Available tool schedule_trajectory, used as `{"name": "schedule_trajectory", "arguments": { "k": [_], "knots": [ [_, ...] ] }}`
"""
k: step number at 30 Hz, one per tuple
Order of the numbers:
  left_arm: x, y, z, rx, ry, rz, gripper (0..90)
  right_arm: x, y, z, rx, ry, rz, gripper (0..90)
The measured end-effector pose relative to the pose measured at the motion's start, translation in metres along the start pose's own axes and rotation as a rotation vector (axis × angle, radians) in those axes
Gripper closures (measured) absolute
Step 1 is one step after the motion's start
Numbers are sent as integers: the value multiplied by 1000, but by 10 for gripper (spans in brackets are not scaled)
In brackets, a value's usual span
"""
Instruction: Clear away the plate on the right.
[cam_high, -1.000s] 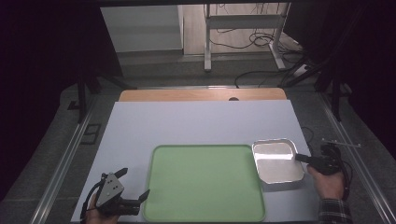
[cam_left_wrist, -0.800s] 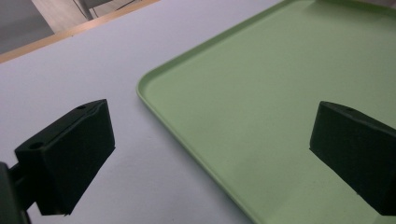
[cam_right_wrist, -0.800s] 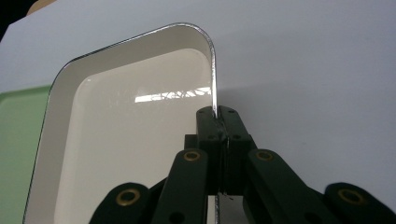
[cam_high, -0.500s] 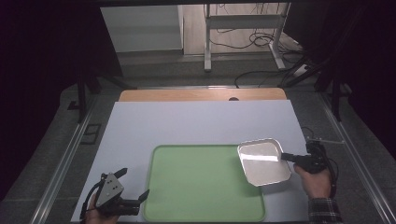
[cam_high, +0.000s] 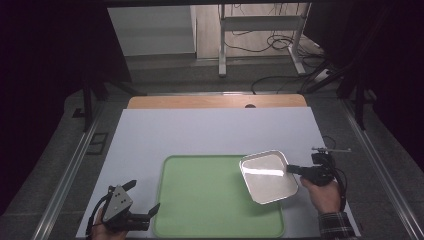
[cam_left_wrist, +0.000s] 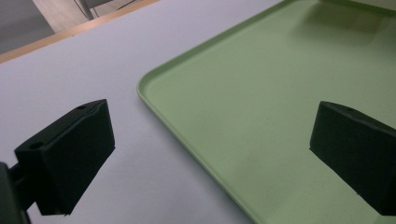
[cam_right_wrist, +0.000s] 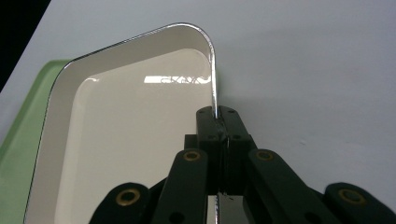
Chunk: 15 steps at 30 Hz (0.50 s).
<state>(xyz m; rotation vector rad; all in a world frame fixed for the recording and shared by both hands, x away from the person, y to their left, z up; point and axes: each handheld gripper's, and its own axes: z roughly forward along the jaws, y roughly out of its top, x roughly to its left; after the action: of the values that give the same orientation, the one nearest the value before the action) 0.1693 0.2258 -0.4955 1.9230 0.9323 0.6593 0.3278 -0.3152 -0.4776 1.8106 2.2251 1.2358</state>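
- The white table surface (cam_high: 210, 132) occupies the centre of the scene.
- A wooden strip (cam_high: 216, 101) borders the table's far edge.
- Grey floor (cam_high: 165, 75) extends beyond the table.
- A metal-legged stand (cam_high: 260, 30) is positioned on the floor behind the table, with cables (cam_high: 272, 80) trailing beside it.
- A pale panel (cam_high: 150, 30) stands behind the table at left.
- Both sides of the table are dark.

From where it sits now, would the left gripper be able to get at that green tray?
Probably yes. The left gripper is open right beside the green tray, with bare table between them.
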Motion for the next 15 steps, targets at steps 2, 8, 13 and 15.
{"name": "schedule_trajectory", "arguments": {
  "k": [2, 8, 13, 15],
  "knots": [
    [0, 0, 0, 1, 0, 0, 0, 4, 0, 3, 5, 7, -4, 889],
    [0, 0, 0, 2, 1, 0, 0, 14, -1, 10, 9, 25, -9, 889],
    [0, 0, 0, 4, 2, 2, 0, 23, -3, 17, 11, 46, -10, 889],
    [0, 0, 0, 4, 2, 2, 0, 28, -3, 21, 17, 51, -16, 888]
  ]
}}
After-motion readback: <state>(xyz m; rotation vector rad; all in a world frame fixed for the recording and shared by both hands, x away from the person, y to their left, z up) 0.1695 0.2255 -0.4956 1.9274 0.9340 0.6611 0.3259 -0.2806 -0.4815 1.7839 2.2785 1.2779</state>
